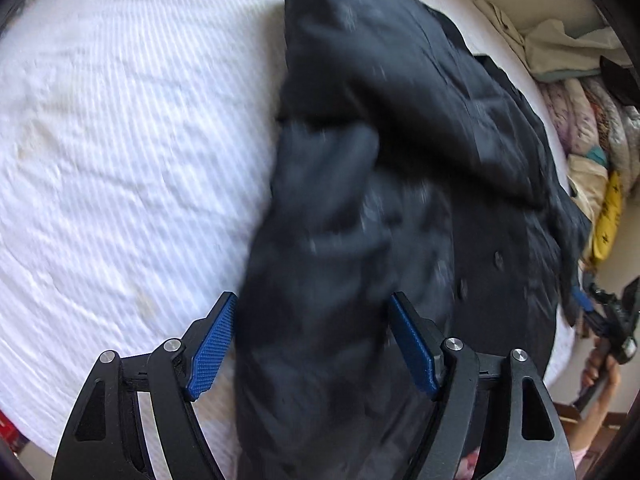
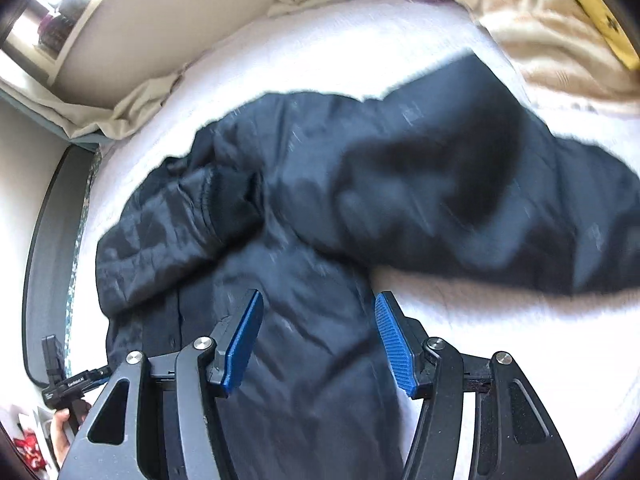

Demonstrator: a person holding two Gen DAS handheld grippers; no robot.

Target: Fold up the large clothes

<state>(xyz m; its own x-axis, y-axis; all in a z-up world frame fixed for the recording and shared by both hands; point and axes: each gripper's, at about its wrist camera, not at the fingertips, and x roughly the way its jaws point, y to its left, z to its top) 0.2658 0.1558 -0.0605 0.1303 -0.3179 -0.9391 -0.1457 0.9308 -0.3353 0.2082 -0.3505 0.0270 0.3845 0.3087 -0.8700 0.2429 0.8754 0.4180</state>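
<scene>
Dark jacket (image 1: 400, 184) sprawled on the white bed cover (image 1: 120, 140), body running from 6 toward 12 in the left wrist view, one sleeve flopped across the top. From the right wrist view a sleeve (image 2: 500, 200) stretches out toward 3, quilted lining (image 2: 160, 236) exposed at 9. Both views blurred, so seams are hard to read.

Left gripper (image 1: 312, 344): blue pads apart, fabric lying beneath the gap, nothing clamped. Right gripper (image 2: 318, 340): pads apart too, hovering over the jacket's lower body, no pinch visible.

Step in hand looks like regrasping for the next fold. To do it well: pick the loose sleeve near its cuff plus the matching hem edge, pinch a single layer edge, not a bunch. Lift together, lay the sleeve flat across the body, keep the lining tucked inside. Slippery shell will likely slide, so grip firmly before pulling.

Pile of bedding (image 2: 540, 32) at 1, keep clear.
</scene>
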